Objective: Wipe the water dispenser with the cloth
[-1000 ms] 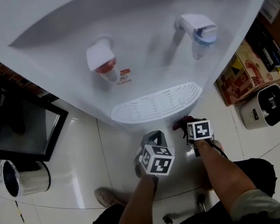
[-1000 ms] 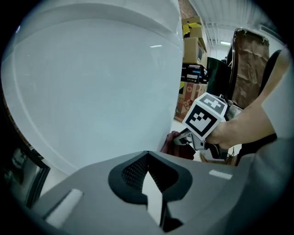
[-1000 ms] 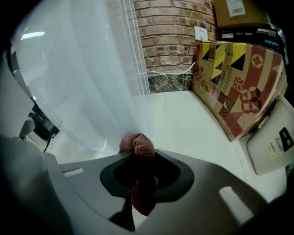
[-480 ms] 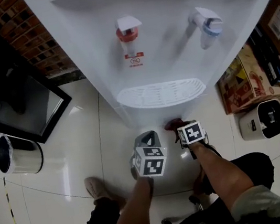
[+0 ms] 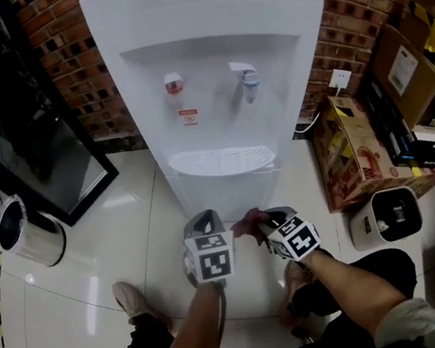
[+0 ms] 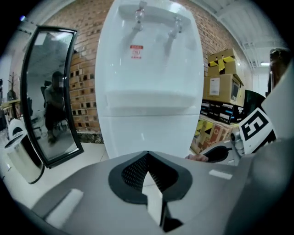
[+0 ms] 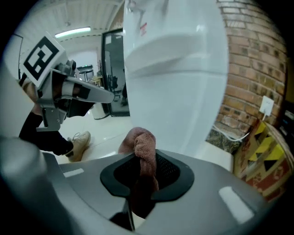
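Right hand-held gripper (image 7: 146, 159) clenched on brown cloth (image 7: 143, 140), left hand-held gripper (image 6: 147, 158) closed, empty, both before the water dispenser (image 5: 219, 86)

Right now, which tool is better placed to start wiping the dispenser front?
Right. The right tool is shut on the cloth, facing the water dispenser; the left tool is shut with nothing between its jaws.

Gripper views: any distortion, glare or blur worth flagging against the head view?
Left gripper view: strong fisheye, the white plastic water dispenser bulges, corners black. Right gripper view: same warp, brown terry cloth sharp. Head view: sharp, glossy white floor tiles show soft reflections.
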Motion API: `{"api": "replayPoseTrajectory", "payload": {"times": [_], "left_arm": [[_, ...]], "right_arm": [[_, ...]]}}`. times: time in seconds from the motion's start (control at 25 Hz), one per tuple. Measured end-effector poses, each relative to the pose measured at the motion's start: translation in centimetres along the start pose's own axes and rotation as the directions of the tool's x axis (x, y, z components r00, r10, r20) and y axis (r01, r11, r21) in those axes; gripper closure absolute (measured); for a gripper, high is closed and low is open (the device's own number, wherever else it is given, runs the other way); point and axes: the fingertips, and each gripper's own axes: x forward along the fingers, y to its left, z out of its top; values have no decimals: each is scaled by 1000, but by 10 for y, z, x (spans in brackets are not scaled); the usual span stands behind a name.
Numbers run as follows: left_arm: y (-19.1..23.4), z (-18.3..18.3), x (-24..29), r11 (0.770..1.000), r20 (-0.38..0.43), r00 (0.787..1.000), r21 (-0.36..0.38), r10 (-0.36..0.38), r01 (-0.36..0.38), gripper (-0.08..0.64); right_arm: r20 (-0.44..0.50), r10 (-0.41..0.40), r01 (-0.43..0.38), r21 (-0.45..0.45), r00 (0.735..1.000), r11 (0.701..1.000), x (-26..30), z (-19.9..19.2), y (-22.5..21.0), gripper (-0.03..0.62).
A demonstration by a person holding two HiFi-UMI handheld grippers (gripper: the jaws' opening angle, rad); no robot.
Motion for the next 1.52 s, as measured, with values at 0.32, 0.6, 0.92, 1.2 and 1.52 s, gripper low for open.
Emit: {"api": "replayPoseTrajectory", "payload": {"times": [0.32, 0.6, 0.92, 1.2, 1.52], "left_arm": [[-47, 87, -93, 992, 153, 987, 104, 56, -72, 560], [-108, 180, -177, 958, 393, 919, 247, 35, -142, 560], [-113, 226, -203, 988, 488, 872, 105, 47, -112, 560], [-113, 292, -195, 983, 558, 829, 125, 42, -134, 560], [-116, 338, -199, 993, 621, 784, 74, 23, -88, 560]], "right_arm": [[431, -256, 66, 409, 865, 910, -173, 83, -110, 509], [734, -206, 0, 270, 647, 963, -297, 190, -95, 509], [858, -209, 47, 212, 469, 976, -380, 253, -90, 509], [902, -192, 78, 176, 386, 981, -385, 301, -120, 510], [961, -56, 157, 14, 269, 988, -435, 430, -111, 511]]}}
